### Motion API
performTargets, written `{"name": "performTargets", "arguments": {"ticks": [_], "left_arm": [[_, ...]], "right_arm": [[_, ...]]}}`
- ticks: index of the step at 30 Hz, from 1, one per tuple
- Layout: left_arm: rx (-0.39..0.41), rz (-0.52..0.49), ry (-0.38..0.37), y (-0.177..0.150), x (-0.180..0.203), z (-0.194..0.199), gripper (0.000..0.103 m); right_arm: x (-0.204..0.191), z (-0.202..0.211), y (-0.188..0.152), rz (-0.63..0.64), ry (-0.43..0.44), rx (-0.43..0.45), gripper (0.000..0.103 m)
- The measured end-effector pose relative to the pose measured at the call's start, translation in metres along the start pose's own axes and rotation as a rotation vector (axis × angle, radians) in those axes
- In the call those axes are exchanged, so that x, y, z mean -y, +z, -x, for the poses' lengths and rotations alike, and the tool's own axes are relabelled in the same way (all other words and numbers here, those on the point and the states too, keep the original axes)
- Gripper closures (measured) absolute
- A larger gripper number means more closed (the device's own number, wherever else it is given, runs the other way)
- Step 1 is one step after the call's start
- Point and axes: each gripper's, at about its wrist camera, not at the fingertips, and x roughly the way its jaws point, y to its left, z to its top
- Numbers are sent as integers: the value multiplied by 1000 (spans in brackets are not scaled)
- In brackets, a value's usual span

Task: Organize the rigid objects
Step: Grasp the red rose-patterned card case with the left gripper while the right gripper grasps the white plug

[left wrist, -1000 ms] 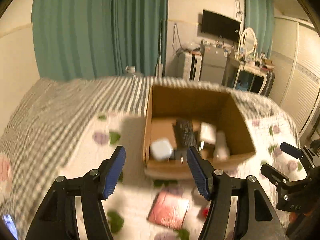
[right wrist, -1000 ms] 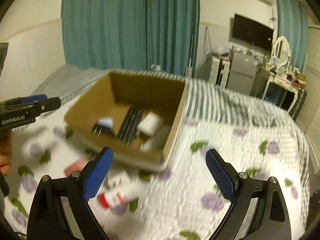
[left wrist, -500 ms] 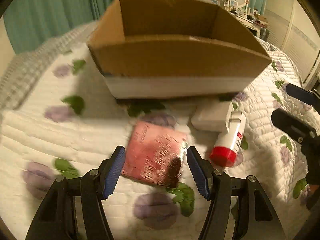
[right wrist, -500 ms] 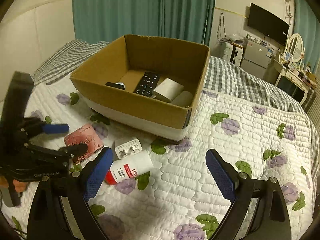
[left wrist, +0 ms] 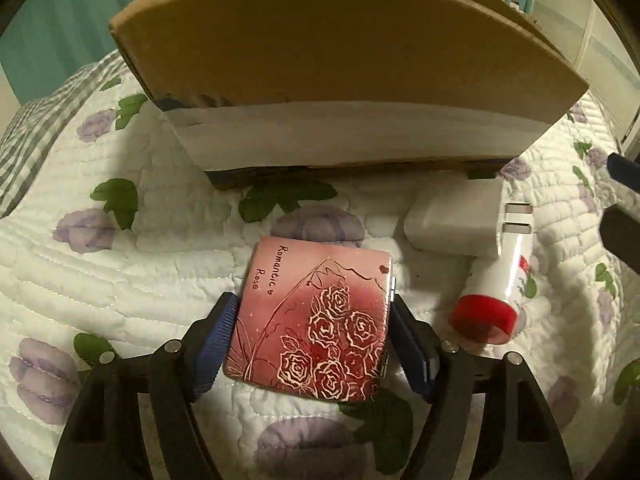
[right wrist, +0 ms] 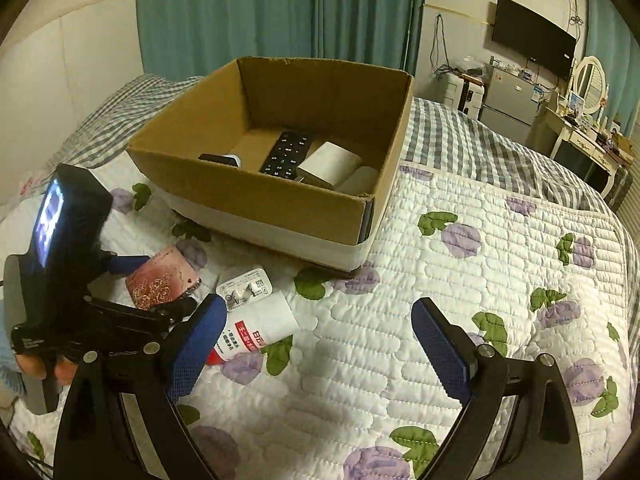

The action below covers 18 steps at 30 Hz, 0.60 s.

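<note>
A flat pink case with a rose pattern lies on the quilt in front of the cardboard box. My left gripper straddles the case, its blue pads against both side edges; the case still rests on the bed. The case also shows in the right wrist view. A white charger plug and a white bottle with a red cap lie to its right. My right gripper is open and empty above the quilt, right of the bottle. The box holds a black remote and white items.
The floral quilt covers the bed, with a checked blanket behind the box. Teal curtains, a wall television and a dresser stand at the back of the room. The left gripper's handle with a lit screen is at the left.
My left gripper has dropped low to the bed and moved forward until its fingers flank the pink case. My right gripper has stayed nearly still and open.
</note>
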Motion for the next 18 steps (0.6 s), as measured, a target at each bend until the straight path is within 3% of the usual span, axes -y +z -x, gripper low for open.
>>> {"name": "performTargets", "arguments": {"ticks": [6, 12, 16, 18], "left_arm": [[46, 71, -18, -6, -11, 27, 33], [185, 115, 17, -3, -29, 73, 33], [222, 109, 54, -1, -34, 88, 33], [215, 118, 41, 3, -33, 87, 33]], "right_arm": [[-7, 3, 2, 38, 60, 25, 9], [-33, -18, 9, 177, 128, -21, 10], [-46, -51, 9, 211, 158, -118, 30], [-49, -64, 9, 214, 159, -146, 30]]}}
